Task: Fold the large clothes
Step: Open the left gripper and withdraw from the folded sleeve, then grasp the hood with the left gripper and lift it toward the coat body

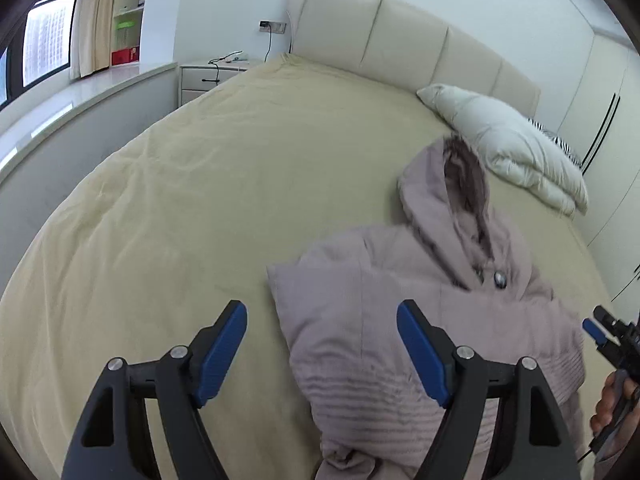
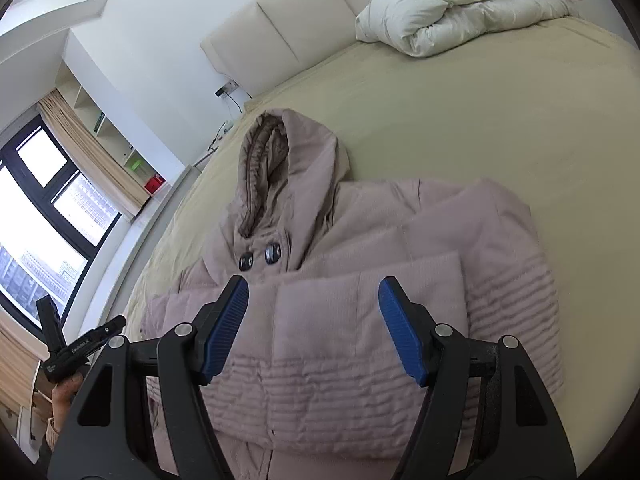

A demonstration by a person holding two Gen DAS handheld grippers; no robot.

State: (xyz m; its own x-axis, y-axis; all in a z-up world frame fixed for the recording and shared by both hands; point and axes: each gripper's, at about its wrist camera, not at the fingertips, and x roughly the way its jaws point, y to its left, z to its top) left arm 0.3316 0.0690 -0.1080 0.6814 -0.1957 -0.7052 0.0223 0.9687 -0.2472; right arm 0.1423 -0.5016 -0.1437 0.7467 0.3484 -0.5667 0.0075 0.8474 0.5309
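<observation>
Both grippers – left gripper (image 1: 322,346) and right gripper (image 2: 314,328) – hover with jaws apart just above the puffy jacket (image 2: 360,320), probably sizing up the next fold.

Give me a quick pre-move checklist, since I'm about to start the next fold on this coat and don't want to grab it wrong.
1. Left gripper open and empty: ok.
2. Right gripper open and empty: ok.
3. Padded coat lying on the bed, front up, buttons showing: ok.
4. Sleeves folded in across the body: ok on both visible sides.
5. Hood tucked in: not ok, it sticks out toward the headboard.
6. Coat's lower hem laid flat: cannot tell, out of frame.
7. Duvet apart from the coat: ok.
</observation>
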